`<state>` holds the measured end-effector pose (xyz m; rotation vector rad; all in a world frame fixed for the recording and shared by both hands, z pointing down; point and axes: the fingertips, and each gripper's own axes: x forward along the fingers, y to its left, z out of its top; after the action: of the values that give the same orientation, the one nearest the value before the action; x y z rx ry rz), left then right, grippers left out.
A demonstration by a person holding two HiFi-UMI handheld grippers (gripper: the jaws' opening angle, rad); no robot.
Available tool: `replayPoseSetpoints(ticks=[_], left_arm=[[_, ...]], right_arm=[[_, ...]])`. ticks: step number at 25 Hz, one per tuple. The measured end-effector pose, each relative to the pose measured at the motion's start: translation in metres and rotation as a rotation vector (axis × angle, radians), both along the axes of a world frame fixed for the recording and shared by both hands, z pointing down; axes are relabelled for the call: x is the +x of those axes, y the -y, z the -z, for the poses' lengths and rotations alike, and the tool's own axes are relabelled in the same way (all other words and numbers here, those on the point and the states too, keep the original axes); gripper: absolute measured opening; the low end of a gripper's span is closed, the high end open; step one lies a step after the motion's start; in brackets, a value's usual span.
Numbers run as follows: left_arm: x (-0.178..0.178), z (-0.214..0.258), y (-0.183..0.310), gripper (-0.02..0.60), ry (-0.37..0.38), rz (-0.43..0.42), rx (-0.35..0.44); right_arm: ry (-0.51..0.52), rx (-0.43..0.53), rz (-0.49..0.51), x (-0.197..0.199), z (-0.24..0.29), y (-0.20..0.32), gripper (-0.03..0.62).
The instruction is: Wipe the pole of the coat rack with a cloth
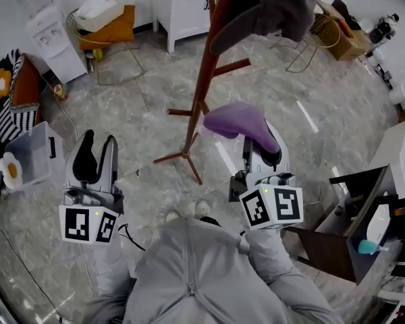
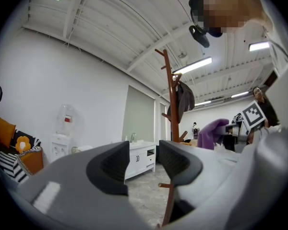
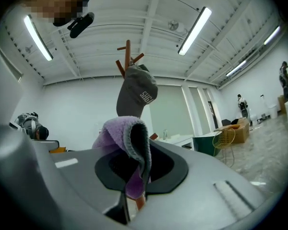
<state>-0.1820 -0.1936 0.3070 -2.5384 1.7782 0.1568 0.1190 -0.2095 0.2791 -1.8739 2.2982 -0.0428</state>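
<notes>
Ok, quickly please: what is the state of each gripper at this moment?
Left gripper: open, nothing between its jaws.
Right gripper: shut on the purple cloth.

White cabinet (image 1: 189, 9) and water dispenser (image 1: 54, 39) standing well apart; clear plastic bin (image 1: 28, 155) on the marble floor (image 1: 121, 120) at left; grey cap (image 1: 280, 5) hanging up high.
</notes>
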Motion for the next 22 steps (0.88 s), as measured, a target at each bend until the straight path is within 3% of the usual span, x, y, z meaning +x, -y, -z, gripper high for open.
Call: replayPoseSetpoints(ticks=[13, 22], left_arm=[[0.053, 0.007, 0.018, 0.206, -0.009, -0.097, 0.026], [0.07, 0.012, 0.02, 0.206, -0.004, -0.105, 0.039]], right_arm=[[-0.021, -0.057, -0.134, 0.071, -0.03, -0.019, 0.031], [-0.023, -0.07, -0.141, 0.087, -0.036, -0.017, 0.031]])
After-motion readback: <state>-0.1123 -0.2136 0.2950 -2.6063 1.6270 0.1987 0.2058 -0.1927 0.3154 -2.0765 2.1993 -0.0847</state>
